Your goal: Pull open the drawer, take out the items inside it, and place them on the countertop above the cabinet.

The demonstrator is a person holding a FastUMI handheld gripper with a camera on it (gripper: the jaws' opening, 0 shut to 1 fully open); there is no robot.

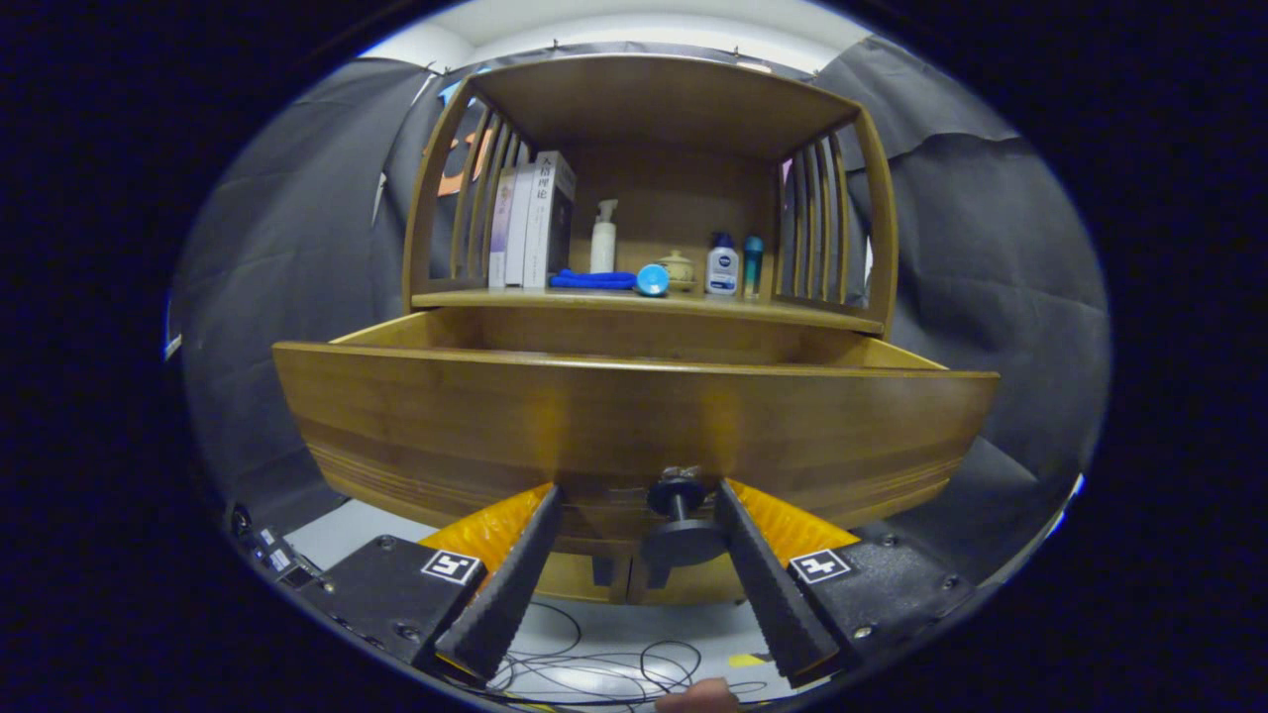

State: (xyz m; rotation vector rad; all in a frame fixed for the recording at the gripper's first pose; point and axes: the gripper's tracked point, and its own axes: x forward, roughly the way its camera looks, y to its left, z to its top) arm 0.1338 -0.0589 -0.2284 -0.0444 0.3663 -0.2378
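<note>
The wooden drawer stands pulled out toward me, and its tall front panel hides whatever lies inside. Its dark round knob sticks out low on the front. My gripper is open, with the knob between the fingers, close against the right finger and well apart from the left finger. Above the drawer runs the countertop of the cabinet, under a slatted wooden hutch.
On the countertop stand several books, a white pump bottle, a blue cloth, a blue round lid, a small pot and two small bottles. Loose cables lie on the floor below. A fingertip shows behind the gripper.
</note>
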